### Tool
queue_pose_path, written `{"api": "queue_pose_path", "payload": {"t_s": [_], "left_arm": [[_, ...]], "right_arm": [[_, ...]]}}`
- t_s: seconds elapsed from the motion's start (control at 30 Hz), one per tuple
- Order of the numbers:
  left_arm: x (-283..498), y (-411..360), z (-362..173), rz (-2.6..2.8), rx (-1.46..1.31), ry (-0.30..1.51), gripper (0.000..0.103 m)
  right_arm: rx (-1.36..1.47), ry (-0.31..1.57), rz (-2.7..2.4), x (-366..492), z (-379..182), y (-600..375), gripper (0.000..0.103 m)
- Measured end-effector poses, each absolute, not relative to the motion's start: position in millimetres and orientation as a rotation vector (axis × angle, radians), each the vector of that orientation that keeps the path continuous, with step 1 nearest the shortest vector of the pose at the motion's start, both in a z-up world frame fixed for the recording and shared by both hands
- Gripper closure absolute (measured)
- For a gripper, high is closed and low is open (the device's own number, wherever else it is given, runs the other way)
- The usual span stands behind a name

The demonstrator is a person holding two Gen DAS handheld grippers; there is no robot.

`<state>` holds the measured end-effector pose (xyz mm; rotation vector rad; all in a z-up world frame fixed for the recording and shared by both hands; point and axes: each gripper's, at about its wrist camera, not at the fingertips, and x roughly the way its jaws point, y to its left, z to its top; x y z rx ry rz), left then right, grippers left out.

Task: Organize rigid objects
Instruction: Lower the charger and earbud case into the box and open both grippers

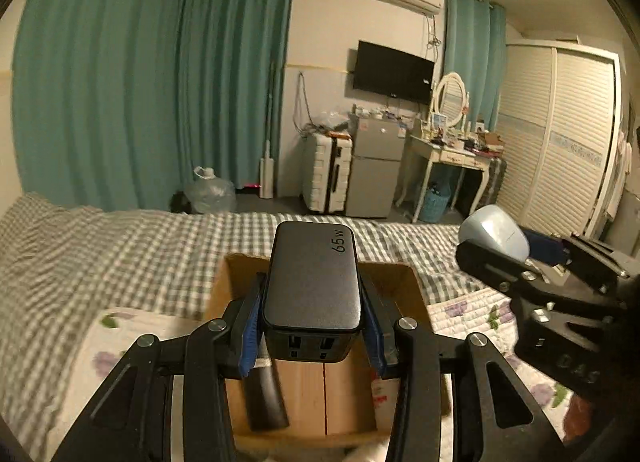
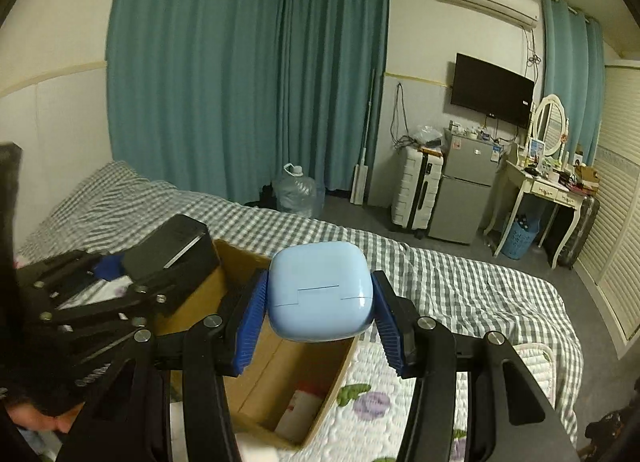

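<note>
Charger (image 1: pixel 313 282) in left gripper (image 1: pixel 313 322) & earbud case (image 2: pixel 320 292) in right gripper (image 2: pixel 318 322), side by side above cardboard box (image 1: pixel 308 390) on bed (image 1: pixel 120 254); fridge (image 1: pixel 374 165) beyond.

Black linkage grippers with blue ribbed pads

The left gripper (image 1: pixel 312 326) and right gripper (image 2: pixel 318 314) were matte black scissor-style linkages joined by round silver screws, each finger faced with a blue ribbed pad (image 2: pixel 250 326). Triangular cut-outs pierced the rear arms. Embossed lettering marked the right gripper's body in the left wrist view, and bare skin showed under a black sleeve.
</note>
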<state>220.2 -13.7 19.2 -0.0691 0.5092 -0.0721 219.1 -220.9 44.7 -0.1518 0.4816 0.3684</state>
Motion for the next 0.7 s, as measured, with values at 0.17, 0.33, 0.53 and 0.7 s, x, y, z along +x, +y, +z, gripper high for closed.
{"api": "queue_pose_path", "payload": {"t_s": [0.17,0.33,0.53,0.7], "left_arm": [[243,-14,-18,-0.106,-0.042,0.527,0.06],[254,-17,-36,-0.119,-0.04,0.584,0.059],[249,-14,-34,-0.084,-0.027,0.553,0.058],[244,-6,-20,-0.05,-0.02,0.555,0.058]], "right_arm": [[-0.147,0.562,0.35,245,9,-219,0.053],[-0.152,0.575,0.343,248,3,-219,0.053],[-0.159,0.576,0.347,248,1,-221,0.053],[-0.149,0.582,0.343,248,-2,-222,0.053]]}}
